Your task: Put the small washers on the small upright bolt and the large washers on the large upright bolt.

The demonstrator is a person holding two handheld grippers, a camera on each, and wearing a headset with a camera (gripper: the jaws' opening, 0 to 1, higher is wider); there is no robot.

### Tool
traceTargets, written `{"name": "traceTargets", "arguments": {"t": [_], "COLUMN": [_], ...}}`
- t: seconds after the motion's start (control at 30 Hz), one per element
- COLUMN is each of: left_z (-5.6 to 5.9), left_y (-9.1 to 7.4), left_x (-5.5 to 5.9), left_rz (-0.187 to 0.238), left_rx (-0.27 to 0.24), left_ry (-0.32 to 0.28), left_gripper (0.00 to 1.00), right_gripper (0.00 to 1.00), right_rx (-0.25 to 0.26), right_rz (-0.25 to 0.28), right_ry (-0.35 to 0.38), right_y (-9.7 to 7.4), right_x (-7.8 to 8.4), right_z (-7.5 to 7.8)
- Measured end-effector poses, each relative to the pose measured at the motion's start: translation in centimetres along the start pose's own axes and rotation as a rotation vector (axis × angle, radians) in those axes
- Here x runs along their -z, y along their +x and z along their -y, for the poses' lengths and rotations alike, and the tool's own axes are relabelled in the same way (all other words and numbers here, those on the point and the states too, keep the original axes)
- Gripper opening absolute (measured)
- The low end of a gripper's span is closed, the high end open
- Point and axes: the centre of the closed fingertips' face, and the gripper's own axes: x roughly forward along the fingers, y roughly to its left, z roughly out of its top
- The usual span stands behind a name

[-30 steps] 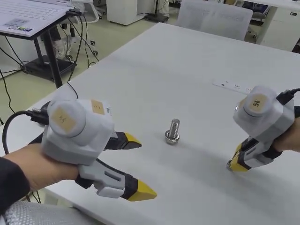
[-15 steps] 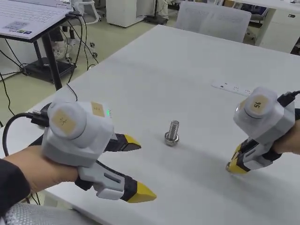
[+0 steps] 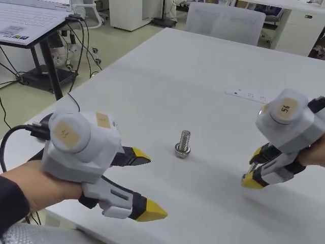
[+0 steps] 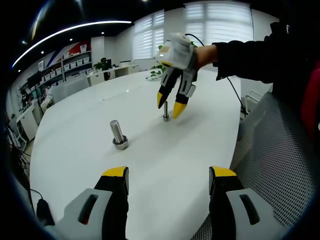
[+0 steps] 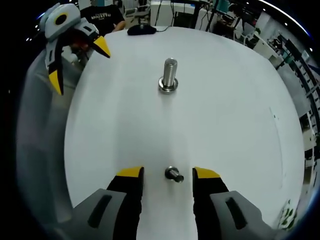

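The right tool (image 5: 168, 173) is tipped down onto the white worktop (image 3: 203, 66), its yellow-tipped jaws parted. The small upright bolt (image 5: 173, 174) stands in the gap between them, and neither tip appears to touch it. The jaws seem set on either side of the bolt to close on its shaft or to steady it. The tool is released and grips nothing.

Well ahead of those tips, near the middle of the worktop, stands the large upright bolt (image 5: 168, 75). A wider ring sits at its foot; whether that is its head or stacked washers cannot be told.

Beyond it, facing the right tool across the large bolt, the left tool (image 4: 169, 172) hangs above the near edge of the worktop. Its jaws are spread wide and empty, and it looks to be waiting.

A round sticker (image 3: 287, 108) on top of the right tool reads what looks like 56. The marks on the left tool's stickers are too blurred to read. Farther off behind the right tool lies a white power strip (image 3: 247, 94), and off to the left tool's outer side a laptop (image 3: 23, 18) sits on a stand.
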Motion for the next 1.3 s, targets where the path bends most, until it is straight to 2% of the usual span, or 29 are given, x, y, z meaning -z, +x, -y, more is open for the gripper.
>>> {"name": "traceTargets", "arguments": {"t": [0.27,0.63,1.0,1.3], "left_z": [0.2,0.2,0.1,0.0], "left_y": [0.1,0.0,-0.1,0.0], "left_x": [0.0,0.0,0.0,-0.2], "left_rz": [-0.001,0.001,0.000,0.003], "left_rx": [0.009,0.012,0.014,0.009], "left_ry": [0.002,0.003,0.007,0.009], "left_gripper": [0.64,0.64,0.64,0.64], "right_gripper": [0.49,0.58,0.61,0.62], "right_rx": [0.045,0.083,0.119,0.133], "right_rz": [0.083,0.165,0.251,0.300], "right_ry": [0.020,0.027,0.041,0.065], "right_y": [-1.0,-1.9,-3.7,-4.7], "right_x": [-1.3,-2.6,-4.0,-4.0], "right_z": [-0.2,-1.2,-2.2,-3.2]}}
